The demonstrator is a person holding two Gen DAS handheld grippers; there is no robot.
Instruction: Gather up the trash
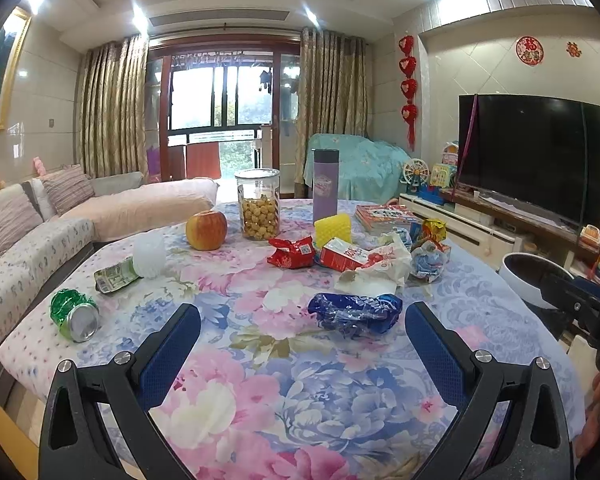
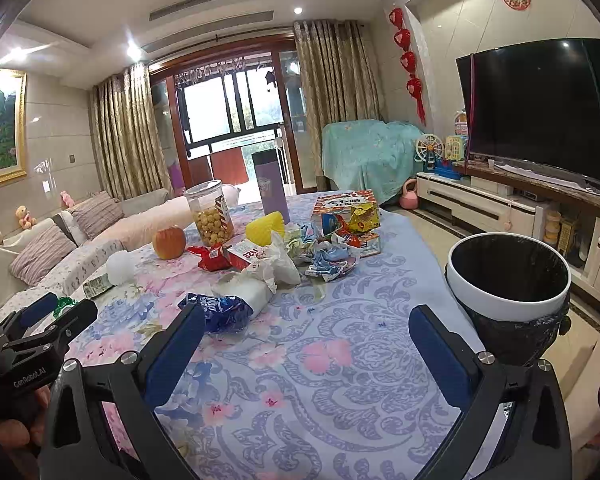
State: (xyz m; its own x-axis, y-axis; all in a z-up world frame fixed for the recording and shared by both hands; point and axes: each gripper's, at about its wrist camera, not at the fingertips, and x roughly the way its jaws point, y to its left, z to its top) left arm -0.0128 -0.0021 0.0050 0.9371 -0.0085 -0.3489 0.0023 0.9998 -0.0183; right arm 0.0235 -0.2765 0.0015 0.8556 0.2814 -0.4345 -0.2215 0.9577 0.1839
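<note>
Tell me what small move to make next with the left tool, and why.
Probably ease the left tool forward and down onto the crumpled blue wrapper. It is open and empty, and the wrapper is the nearest piece of trash, lying loose on the floral tablecloth just ahead, slightly right of centre. The lined bin waits at the table's right edge.

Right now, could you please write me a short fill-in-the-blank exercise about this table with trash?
1. Both claws, left claw and right claw, are ____.
2. The crushed can is coloured ____.
3. The fruit beside the snack jar is an ____.
4. The trash bin holds ____ so far.

Missing words: open; green; apple; nothing
</note>
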